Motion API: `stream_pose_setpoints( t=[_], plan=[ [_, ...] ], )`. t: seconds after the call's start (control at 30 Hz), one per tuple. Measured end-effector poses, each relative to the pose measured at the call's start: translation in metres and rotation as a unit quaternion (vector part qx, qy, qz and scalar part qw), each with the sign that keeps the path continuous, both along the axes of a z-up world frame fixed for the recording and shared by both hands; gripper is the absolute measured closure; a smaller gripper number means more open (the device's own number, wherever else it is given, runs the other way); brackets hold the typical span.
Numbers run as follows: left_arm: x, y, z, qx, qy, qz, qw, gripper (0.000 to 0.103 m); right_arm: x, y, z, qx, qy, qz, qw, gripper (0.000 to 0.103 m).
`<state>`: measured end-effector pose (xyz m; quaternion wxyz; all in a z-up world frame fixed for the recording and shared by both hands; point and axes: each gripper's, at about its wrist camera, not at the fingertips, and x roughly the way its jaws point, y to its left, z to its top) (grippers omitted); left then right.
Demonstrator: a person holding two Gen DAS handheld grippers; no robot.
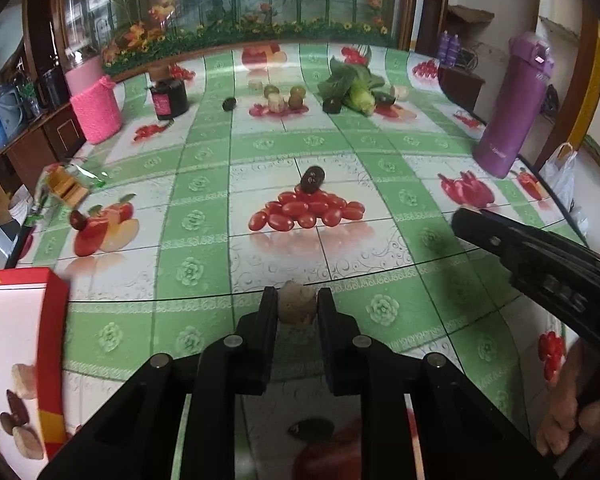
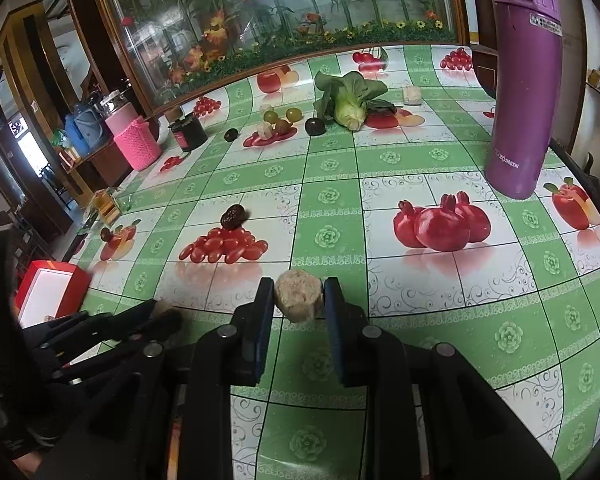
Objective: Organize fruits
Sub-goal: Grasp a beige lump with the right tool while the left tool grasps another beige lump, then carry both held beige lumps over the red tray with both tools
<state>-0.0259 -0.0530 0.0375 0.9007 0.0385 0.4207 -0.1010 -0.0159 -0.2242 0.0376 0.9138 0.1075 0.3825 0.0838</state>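
Only left wrist view shows red box (image 1: 52, 320) contents (pale, brown pieces), right claw (image 2: 298, 300) gripping beige chunk (image 2: 299, 295)

Glass-fronted cabinet (image 2: 284, 12), perhaps wooden-framed

1. My left gripper (image 1: 297, 304) points down at a slant, jaws clamped on a pale chunk (image 1: 296, 307).
2. My right gripper (image 2: 299, 298) is angled down likewise, jaws tight on a pale lump (image 2: 299, 295).
3. From the left wrist view, fingers (image 1: 568, 420) of my right hand grasp its handle.
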Motion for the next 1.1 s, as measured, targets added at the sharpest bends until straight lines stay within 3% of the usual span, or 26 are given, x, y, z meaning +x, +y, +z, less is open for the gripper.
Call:
stream_pose_setpoints(
  t=[0.3,0.43,0.7,0.93,1.1],
  plan=[
    [-0.071,0.058,0.04,-0.017,-0.064,0.024,0.9975,0.084,-0.007,0.0,0.005,0.011,-0.034,-0.017,0.999,0.076],
    [-0.094,0.099,0.046,-0.029,-0.072,0.061,0.9951,0.084,-0.014,0.017,0.005,0.053,-0.031,-0.013,0.998,0.076],
    [-0.13,0.176,0.049,-0.035,-0.086,0.146,0.985,0.084,-0.035,0.11,-0.001,0.106,-0.013,0.097,0.99,0.075],
    [-0.16,0.244,0.059,-0.022,-0.114,0.24,0.9638,0.084,-0.063,0.191,0.002,0.114,-0.002,0.186,0.976,0.075],
    [-0.177,0.271,0.062,-0.024,-0.13,0.277,0.9518,0.084,-0.092,0.241,0.015,0.103,-0.013,0.244,0.964,0.075]
  ],
)
